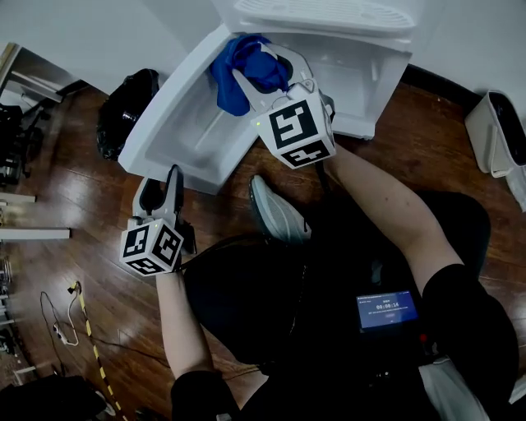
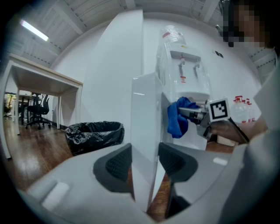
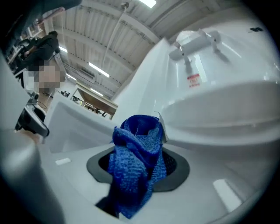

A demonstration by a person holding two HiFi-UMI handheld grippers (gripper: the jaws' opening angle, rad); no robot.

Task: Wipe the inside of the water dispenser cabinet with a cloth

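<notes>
The white water dispenser (image 1: 329,16) stands at the top of the head view with its lower cabinet (image 1: 362,74) open. The cabinet door (image 1: 177,115) swings out to the left. My left gripper (image 1: 163,187) is shut on the door's free edge, and in the left gripper view that edge (image 2: 141,131) runs up between the pads of the left gripper (image 2: 144,164). My right gripper (image 1: 265,67) is shut on a bunched blue cloth (image 1: 242,74) held up in front of the cabinet opening. In the right gripper view the cloth (image 3: 138,162) hangs from the right gripper (image 3: 138,168), below the taps (image 3: 192,48).
A bin lined with a black bag (image 1: 127,111) stands left of the door, also in the left gripper view (image 2: 94,133). A white bin (image 1: 497,131) stands at the right. The person's shoe (image 1: 275,210) rests on the wooden floor below the cabinet. Cables (image 1: 82,321) lie at the lower left.
</notes>
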